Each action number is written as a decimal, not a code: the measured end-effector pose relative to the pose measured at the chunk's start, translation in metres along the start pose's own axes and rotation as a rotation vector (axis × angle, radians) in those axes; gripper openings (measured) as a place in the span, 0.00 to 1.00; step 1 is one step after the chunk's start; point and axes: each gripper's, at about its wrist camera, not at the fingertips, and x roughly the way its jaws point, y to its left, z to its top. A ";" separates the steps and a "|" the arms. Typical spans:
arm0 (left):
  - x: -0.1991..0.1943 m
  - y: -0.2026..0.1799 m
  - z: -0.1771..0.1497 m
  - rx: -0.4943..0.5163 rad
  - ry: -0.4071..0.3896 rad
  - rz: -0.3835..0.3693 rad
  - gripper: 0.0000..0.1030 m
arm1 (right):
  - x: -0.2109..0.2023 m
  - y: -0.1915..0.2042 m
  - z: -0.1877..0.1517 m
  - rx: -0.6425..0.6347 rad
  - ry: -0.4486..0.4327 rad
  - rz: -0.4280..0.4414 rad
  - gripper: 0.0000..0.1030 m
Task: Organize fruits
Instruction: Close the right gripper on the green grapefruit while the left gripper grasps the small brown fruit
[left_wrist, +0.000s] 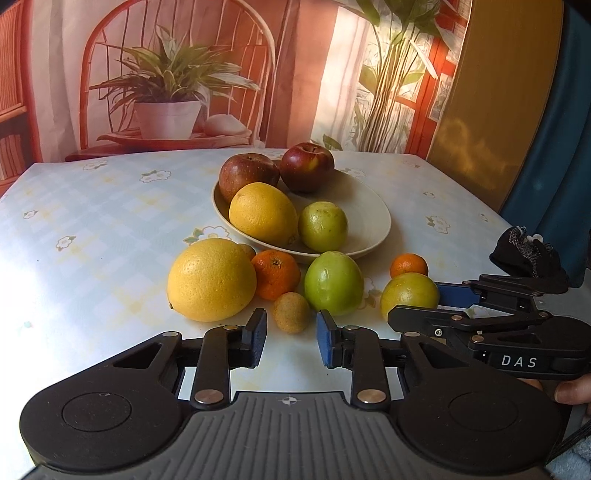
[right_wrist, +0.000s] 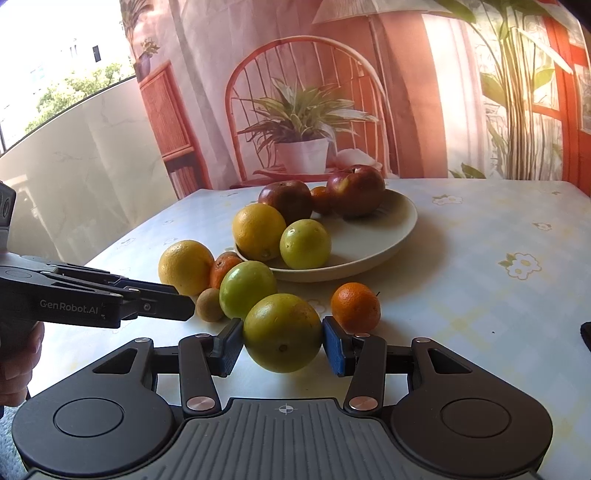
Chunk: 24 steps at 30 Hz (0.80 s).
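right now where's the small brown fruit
The small brown fruit sits on the table just ahead of the left gripper, between the large yellow citrus and a green fruit, below a tangerine.

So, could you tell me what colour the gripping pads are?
Blue pads, clearest in the right wrist view.

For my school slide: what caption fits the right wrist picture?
Right hand-held gripper clamps a yellow-green fruit before a plate of fruit.

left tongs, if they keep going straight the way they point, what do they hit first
Most likely the small brown fruit, which lies just ahead of the gap of the left tongs, nothing between the pads yet. The green fruit sits behind it, a little to the right; depth is uncertain.
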 end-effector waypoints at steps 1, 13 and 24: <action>0.003 0.000 0.001 0.001 0.008 0.001 0.30 | 0.000 0.000 0.000 0.000 0.000 0.000 0.42; 0.022 0.000 0.010 -0.015 0.039 -0.012 0.30 | 0.001 -0.001 0.000 0.009 -0.002 0.003 0.42; 0.024 0.001 0.006 -0.001 0.047 -0.014 0.26 | 0.002 -0.001 -0.001 0.009 0.001 0.002 0.42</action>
